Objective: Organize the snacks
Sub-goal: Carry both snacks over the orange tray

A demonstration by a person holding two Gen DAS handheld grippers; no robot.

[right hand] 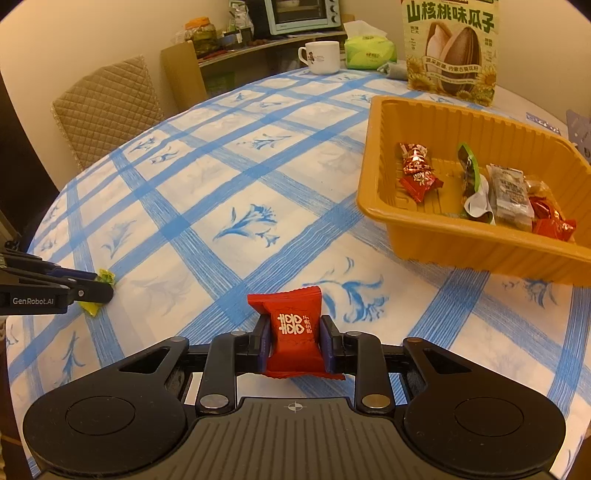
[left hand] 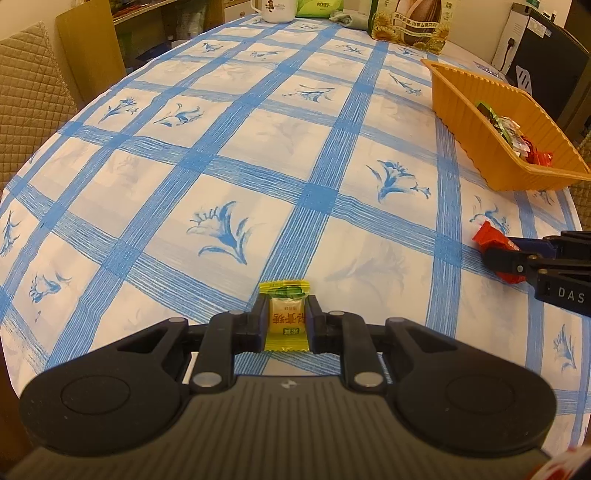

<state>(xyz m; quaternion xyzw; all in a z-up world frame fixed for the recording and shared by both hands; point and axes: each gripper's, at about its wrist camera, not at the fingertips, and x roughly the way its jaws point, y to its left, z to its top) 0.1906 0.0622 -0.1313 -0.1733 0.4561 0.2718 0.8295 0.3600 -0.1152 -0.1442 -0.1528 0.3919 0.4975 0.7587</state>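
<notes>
I am working in a home dining room: the table [right hand: 207,206] wears a white cloth with blue checks and flowers, and a quilted chair [right hand: 107,107] stands at its far left. Far beyond it I see a toaster oven [right hand: 301,14] on a wooden shelf [right hand: 258,48], plus a mug [right hand: 322,56] and tissue pack [right hand: 369,53].

White tablecloth [right hand: 207,206] crossed by blue bands in a check, blue flower sprigs inside the squares. Orange ribbed tray [right hand: 436,236] on it, holding red, green and grey wrappers. Near the tray, red candy [right hand: 295,328] with white characters, pinched between black fingers with blue pads. Farther off, yellow candy [left hand: 286,317] with green corner and red print. Beyond the tray, green seed bag [right hand: 452,48], white mug [right hand: 322,56].
</notes>
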